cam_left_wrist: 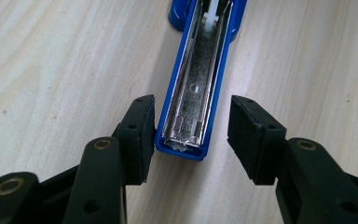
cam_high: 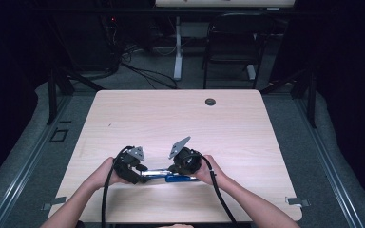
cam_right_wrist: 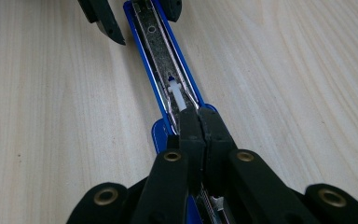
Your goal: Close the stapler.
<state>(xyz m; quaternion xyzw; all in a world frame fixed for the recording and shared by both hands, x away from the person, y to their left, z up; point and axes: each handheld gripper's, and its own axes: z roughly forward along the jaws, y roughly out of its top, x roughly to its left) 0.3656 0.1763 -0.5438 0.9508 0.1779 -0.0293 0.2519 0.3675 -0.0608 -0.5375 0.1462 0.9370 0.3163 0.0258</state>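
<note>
Left tongs are spread wide open around the left tip of the blue plastic stapler with its shiny metal staple tray exposed, one pad touching its side, the other standing clear. Right tongs are pinched shut over the tray's right half, by the white plastic pusher; can't tell if they actually grip anything. The stapler lies flat, lengthwise left to right, at the near middle of the pale wooden desk. A round grommet hole sits at the far edge, a black folding chair beyond.
</note>
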